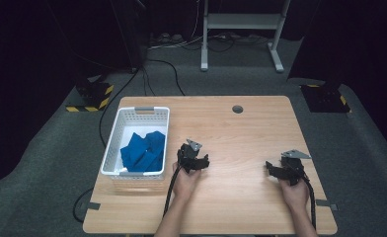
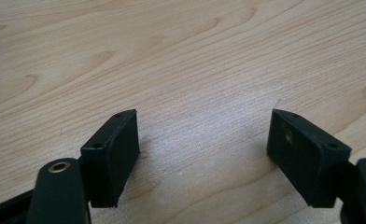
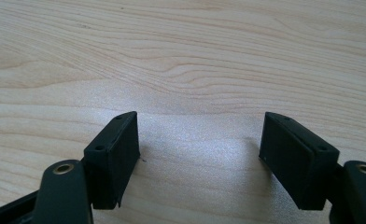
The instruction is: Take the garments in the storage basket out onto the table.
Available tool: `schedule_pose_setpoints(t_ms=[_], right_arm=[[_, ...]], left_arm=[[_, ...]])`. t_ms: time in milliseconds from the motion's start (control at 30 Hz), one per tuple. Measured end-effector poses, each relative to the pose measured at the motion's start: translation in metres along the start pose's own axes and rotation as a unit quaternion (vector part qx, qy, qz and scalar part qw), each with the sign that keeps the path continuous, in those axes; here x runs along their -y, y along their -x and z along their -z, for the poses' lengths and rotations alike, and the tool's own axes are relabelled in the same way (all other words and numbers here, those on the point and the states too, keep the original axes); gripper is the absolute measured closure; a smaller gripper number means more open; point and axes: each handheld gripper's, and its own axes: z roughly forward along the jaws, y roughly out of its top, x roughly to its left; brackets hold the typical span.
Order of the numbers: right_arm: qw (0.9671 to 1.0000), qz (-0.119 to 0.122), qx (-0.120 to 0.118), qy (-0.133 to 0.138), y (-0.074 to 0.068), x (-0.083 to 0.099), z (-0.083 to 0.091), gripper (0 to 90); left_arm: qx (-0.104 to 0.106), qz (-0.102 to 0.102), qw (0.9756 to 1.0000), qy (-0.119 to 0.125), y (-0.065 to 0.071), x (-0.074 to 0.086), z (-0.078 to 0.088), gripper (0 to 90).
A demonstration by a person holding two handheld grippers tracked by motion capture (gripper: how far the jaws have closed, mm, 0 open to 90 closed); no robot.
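Observation:
A white slatted basket (image 1: 111,148) sits at the table's left side with a crumpled blue cloth (image 1: 143,151) inside it. My left gripper (image 1: 197,160) rests low over the wood just right of the basket, held by a hand. In the left gripper view its gripper (image 2: 204,140) stands open, with bare wood between the black pads (image 2: 118,154). My right gripper (image 1: 276,170) is near the table's right edge, also in a hand. Seen in the right gripper view, that gripper (image 3: 200,140) is open over bare wood, nothing between its pads (image 3: 295,156).
The wooden table (image 1: 241,133) has a round cable hole (image 1: 237,109) at the back. Black cables trail from both grippers toward the front edge. Beyond the table stand a white metal frame (image 1: 241,29) and yellow-black striped floor blocks (image 1: 90,96).

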Motion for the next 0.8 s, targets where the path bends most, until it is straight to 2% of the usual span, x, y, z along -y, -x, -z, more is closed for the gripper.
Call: schedule_pose_setpoints(t_ms=[300, 800], right_arm=[[1.0000, 0.000, 0.000, 0.000, 0.0000, 0.0000, 0.0000, 28.4], [1.0000, 0.000, -0.001, 0.001, 0.0005, 0.0000, 0.0000, 28.3]], left_arm=[[0.010, -0.011, 0.9999, -0.001, 0.0000, -0.0003, 0.0000, 25.7], [0.015, -0.012, 0.9998, -0.001, -0.0004, -0.0003, 0.0000, 25.8]])
